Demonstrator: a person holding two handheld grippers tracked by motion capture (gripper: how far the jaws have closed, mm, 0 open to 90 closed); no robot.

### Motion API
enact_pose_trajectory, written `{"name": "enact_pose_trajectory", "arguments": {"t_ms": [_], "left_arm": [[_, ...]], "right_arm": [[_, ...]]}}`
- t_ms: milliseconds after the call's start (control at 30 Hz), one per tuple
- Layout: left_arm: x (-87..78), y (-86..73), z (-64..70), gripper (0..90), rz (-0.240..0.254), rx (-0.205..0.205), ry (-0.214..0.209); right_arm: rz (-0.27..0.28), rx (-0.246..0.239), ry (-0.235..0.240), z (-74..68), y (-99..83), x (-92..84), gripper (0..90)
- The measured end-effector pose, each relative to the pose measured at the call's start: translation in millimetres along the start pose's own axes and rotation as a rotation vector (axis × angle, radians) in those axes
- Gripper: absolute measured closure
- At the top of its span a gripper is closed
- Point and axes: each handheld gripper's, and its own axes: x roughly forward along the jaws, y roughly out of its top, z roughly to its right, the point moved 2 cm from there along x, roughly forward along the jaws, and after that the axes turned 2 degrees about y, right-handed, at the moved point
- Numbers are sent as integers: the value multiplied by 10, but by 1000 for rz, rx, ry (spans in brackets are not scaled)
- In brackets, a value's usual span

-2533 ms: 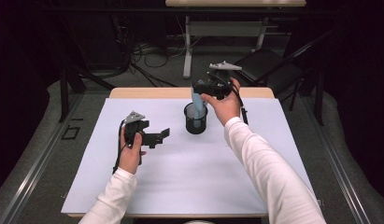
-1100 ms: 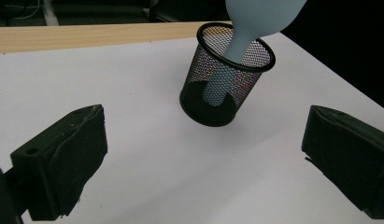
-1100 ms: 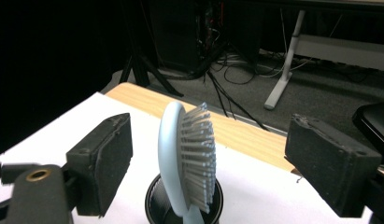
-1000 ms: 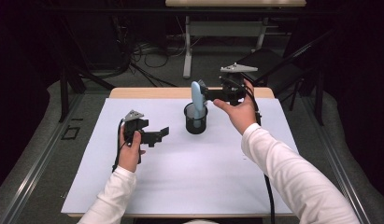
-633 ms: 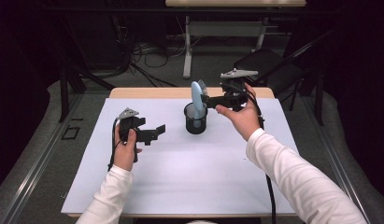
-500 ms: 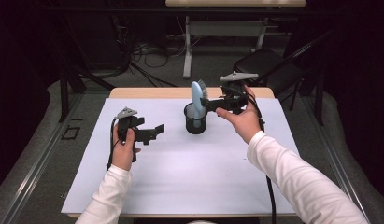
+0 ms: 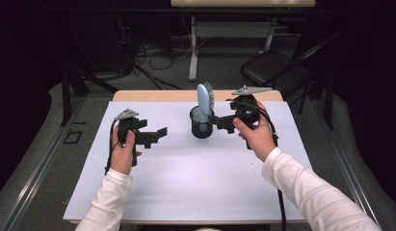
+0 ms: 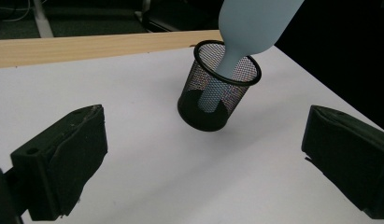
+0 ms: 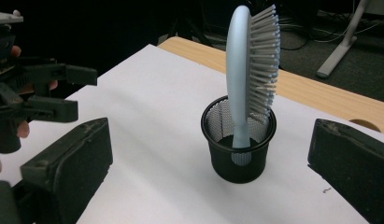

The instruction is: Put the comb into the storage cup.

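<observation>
White table cover, pale blue hairbrush stood handle-down in black mesh cup, right gripper just opened, jaws spread clear beside it, left gripper jaws spread, well apart.

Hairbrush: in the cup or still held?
In the cup. The hairbrush stands handle-down in the mesh cup, head above the rim. The right hand-held gripper sits beside it, jaws just opened, nothing between them.

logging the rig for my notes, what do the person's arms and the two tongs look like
Both arms wear long white sleeves. The left tongs and right tongs are matt black, each with two blocky padded jaws and a grey three-cornered plate on top. A black cable trails from each along the forearm.
</observation>
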Motion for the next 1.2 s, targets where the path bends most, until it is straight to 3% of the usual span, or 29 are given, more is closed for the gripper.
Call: {"name": "enact_pose_trajectory", "arguments": {"t_ms": [167, 633, 933, 1200], "left_arm": [[-9, 30, -7, 6, 0, 2, -8], [5, 52, 29, 6, -16, 25, -24], [-19, 54, 2, 6, -11, 25, -20], [-43, 58, -30, 6, -7, 20, -14]], "right_arm": [[-3, -39, -26, 1, -108, -54, 0], [-15, -69, -49, -25, -524, -218, 0], [-29, -30, -51, 23, -829, -240, 0], [-37, -29, -65, 79, -1016, -259, 0]]}}
